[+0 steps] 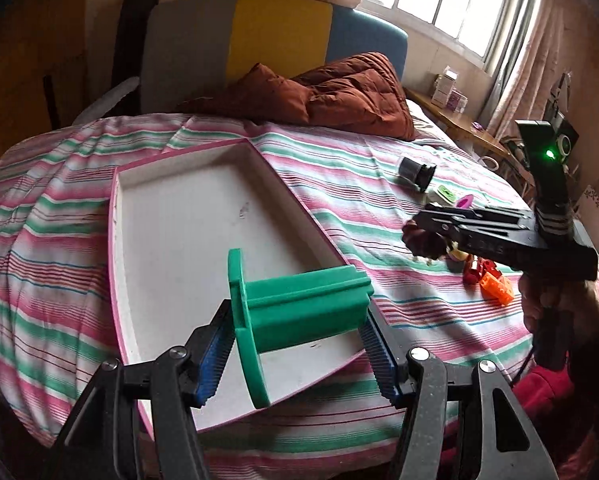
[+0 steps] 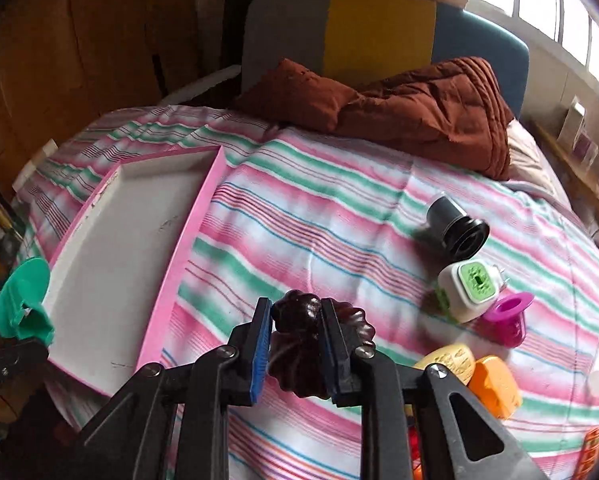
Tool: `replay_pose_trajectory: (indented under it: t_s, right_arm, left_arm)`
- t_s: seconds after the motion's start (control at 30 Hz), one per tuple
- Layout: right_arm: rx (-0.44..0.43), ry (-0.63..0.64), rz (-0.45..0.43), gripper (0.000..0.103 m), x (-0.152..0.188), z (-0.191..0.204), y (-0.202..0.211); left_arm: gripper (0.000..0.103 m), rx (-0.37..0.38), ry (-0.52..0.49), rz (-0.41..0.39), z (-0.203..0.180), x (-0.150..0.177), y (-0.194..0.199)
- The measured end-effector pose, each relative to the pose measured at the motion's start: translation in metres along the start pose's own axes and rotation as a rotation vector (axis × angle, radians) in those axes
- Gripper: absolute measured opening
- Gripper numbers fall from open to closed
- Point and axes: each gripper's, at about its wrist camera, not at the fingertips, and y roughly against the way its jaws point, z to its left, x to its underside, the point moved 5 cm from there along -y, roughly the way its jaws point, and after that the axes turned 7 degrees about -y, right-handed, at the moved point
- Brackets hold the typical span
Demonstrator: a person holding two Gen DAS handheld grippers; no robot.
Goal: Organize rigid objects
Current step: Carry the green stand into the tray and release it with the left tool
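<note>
Two grippers loaded: left gripper [image 1: 299, 328] clamps one green spool [image 1: 295, 312] over the bare pink tray's [image 2: 187, 256] near rim; right gripper [image 2: 295, 340] pinches one dark fluted mould [image 2: 299, 344] above open striped bedspread [image 2: 319, 216].

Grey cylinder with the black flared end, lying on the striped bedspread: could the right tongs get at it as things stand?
Probably not yet. The way to the grey cylinder looks clear across the striped bedspread, but the right tongs are already shut on a dark brown fluted piece.
</note>
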Motion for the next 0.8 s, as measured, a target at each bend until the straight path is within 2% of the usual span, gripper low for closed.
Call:
replay_pose_trajectory:
  t_s: [0.1,0.23,0.37,0.63,0.8]
  right_arm:
    - [-0.004,-0.031,0.011,0.022,0.013,-0.002,-0.009]
    - [-0.014,-0.106,0.008,0.021,0.010,-0.012,-0.009]
    - [0.002,-0.115,0.011,0.021,0.010,-0.017,-0.008]
    - [0.010,-0.084,0.006,0.021,0.009,-0.015,-0.009]
    - [0.008,-0.078,0.008,0.021,0.009,-0.015,-0.010]
  left_arm:
    - [0.060,-0.031,0.047,0.021,0.024,0.002,-0.005]
    - [0.060,-0.061,0.110,0.049,0.055,-0.001,-0.014]
    - [0.060,-0.092,0.080,0.034,0.071,-0.014,-0.026]
    - [0.060,-0.158,0.095,-0.011,0.113,-0.071,-0.057]
    - [0.060,-0.228,0.086,0.018,0.136,-0.091,-0.088]
